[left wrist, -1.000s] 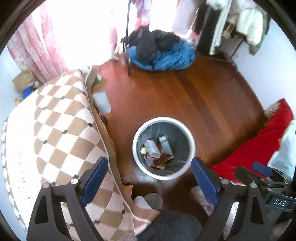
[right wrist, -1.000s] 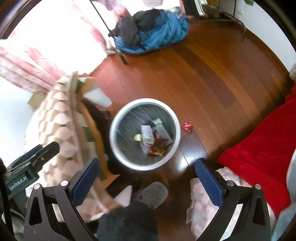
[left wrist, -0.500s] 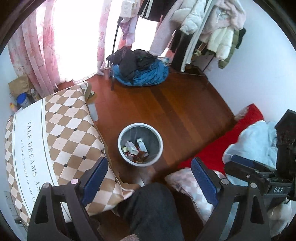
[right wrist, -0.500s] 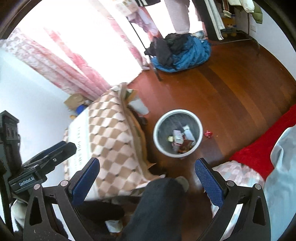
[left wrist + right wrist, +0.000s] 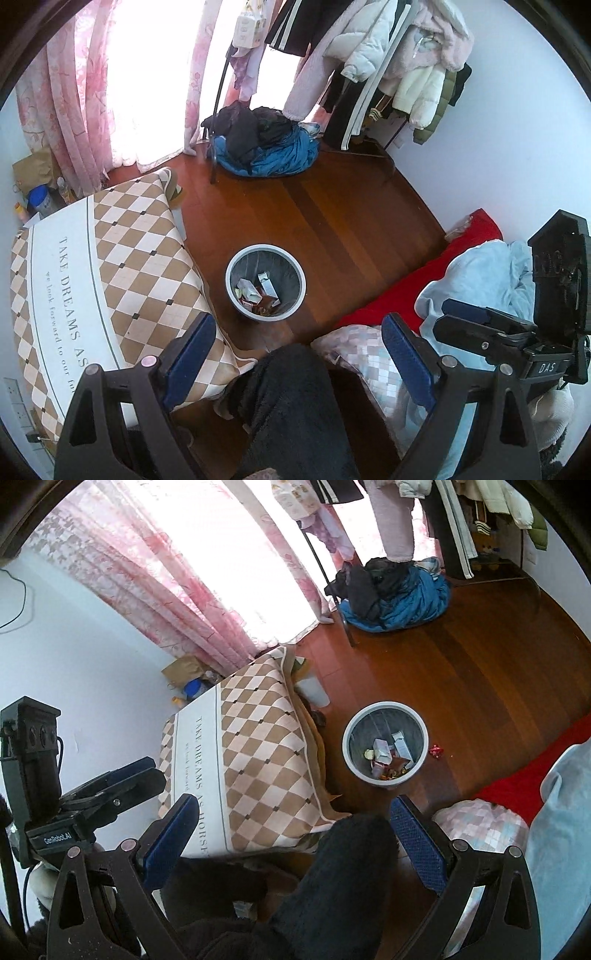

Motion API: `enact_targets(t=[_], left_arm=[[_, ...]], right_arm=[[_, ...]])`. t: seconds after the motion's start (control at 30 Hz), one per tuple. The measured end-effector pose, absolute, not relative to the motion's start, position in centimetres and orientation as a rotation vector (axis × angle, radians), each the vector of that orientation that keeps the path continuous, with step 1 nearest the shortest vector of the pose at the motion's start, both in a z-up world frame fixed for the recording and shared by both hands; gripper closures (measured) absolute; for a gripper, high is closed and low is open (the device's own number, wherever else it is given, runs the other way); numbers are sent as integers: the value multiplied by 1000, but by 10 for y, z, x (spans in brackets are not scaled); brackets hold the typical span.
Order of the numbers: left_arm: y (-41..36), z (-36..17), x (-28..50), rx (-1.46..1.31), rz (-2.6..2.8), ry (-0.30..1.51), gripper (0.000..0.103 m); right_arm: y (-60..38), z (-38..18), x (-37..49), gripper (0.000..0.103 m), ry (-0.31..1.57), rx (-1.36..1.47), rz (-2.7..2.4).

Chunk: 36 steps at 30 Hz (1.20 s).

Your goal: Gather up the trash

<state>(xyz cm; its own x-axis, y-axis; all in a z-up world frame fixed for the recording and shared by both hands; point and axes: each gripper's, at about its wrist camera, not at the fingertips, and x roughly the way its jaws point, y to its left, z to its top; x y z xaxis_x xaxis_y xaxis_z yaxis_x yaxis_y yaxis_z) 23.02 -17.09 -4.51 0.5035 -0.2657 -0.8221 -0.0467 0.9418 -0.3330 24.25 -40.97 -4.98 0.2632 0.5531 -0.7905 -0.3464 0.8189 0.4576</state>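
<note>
A round grey trash bin (image 5: 232, 291) with a pale rim stands on the wooden floor, holding cartons and wrappers (image 5: 255, 291). It also shows in the right wrist view (image 5: 384, 782). A small red wrapper (image 5: 436, 751) lies on the floor just right of the bin. My left gripper (image 5: 299, 354) is open and empty, held high above the bin. My right gripper (image 5: 293, 834) is open and empty, also high up. The person's dark-clad leg (image 5: 291, 413) is below both grippers.
A table with a checkered cloth (image 5: 110, 266) stands left of the bin. A red blanket (image 5: 424, 284) and a pale blue quilt (image 5: 491, 273) lie to the right. A pile of blue and black clothes (image 5: 266, 147) lies at the back under a clothes rack (image 5: 388, 55).
Both grippers have risen far up and away from the bin, which now looks much smaller. More of the room has come into view. Both stay open and empty.
</note>
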Motion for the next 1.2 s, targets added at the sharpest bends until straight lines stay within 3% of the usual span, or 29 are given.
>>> enact_targets(t=[0.63, 0.7, 0.73, 1.2], left_arm=[[-171, -34, 223, -298, -109, 1011, 11], [-172, -33, 224, -291, -103, 1013, 8], [-173, -33, 224, -291, -102, 1011, 0], [-175, -20, 222, -287, -96, 985, 0]], right_arm=[[-413, -36, 240, 0, 1147, 188, 619], [-414, -36, 241, 0, 1146, 186, 620], [-415, -36, 241, 0, 1146, 188, 621], [-415, -32, 242, 0, 1143, 189, 622]])
